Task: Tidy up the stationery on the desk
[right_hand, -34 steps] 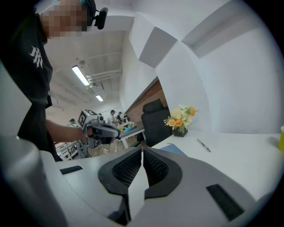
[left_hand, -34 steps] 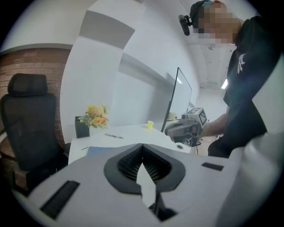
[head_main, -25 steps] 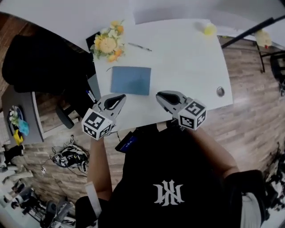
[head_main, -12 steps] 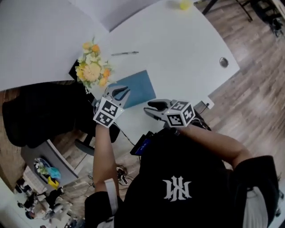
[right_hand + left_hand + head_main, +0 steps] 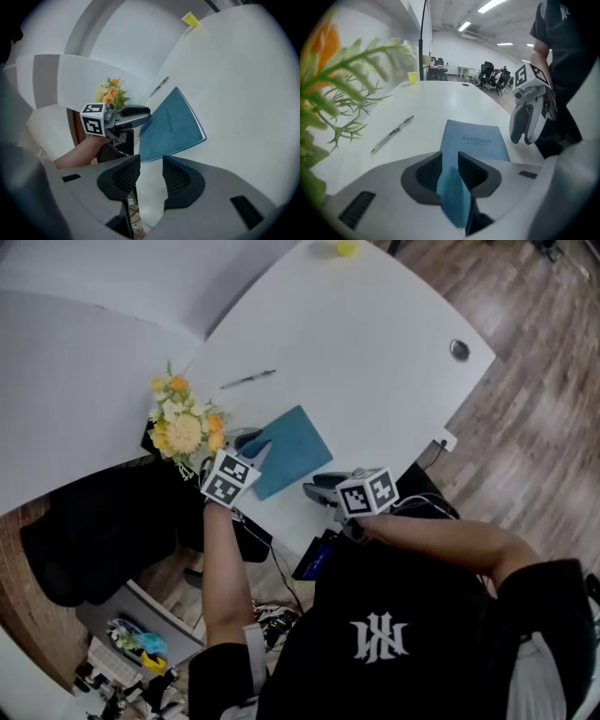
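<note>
Head view shows the blue notebook point(image 5: 292, 451) lying flat on the white desk point(image 5: 375, 352), close to its near edge and skewed to it. The notebook's left corner sits in the gap of the left gripper point(image 5: 249, 440), whose jaws have just been opening and stand wide, not clamping the cover. A pen point(image 5: 248, 379) lies on the desk beyond the notebook, apart from it. The right gripper point(image 5: 311, 490) hovers at the desk edge just beside the notebook, its jaws also just opened wide, with nothing held between them. A bouquet of yellow and orange flowers point(image 5: 183, 427) stands beside the left gripper. A yellow cup point(image 5: 345, 247) sits at the far edge.
</note>
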`<state>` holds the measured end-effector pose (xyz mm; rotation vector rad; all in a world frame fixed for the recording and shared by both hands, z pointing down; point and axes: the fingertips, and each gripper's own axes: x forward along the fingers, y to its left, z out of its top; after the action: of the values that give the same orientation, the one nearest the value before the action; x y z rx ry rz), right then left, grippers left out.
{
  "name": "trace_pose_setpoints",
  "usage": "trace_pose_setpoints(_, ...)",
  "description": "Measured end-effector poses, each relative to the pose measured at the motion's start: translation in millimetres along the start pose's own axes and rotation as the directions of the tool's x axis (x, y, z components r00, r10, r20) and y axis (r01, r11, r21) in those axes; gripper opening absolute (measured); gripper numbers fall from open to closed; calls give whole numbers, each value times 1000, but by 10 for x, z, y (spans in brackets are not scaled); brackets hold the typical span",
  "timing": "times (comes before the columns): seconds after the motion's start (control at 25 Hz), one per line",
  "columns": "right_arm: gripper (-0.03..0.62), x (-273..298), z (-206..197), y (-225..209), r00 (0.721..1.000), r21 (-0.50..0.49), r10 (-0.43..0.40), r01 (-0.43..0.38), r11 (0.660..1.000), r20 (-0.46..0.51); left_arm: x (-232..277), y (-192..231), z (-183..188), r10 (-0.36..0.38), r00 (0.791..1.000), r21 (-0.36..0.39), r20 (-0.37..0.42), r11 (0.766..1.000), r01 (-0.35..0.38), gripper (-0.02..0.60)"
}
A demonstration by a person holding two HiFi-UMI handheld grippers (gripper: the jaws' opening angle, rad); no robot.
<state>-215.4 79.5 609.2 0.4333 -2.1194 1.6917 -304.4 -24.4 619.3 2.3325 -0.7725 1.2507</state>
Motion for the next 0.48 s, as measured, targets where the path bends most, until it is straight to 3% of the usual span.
trace_pose_setpoints(0.48, 155, 159, 24, -140, 996, 257, -70, 56, 965, 46, 100, 54, -62, -64, 997, 26, -33, 998, 65, 121)
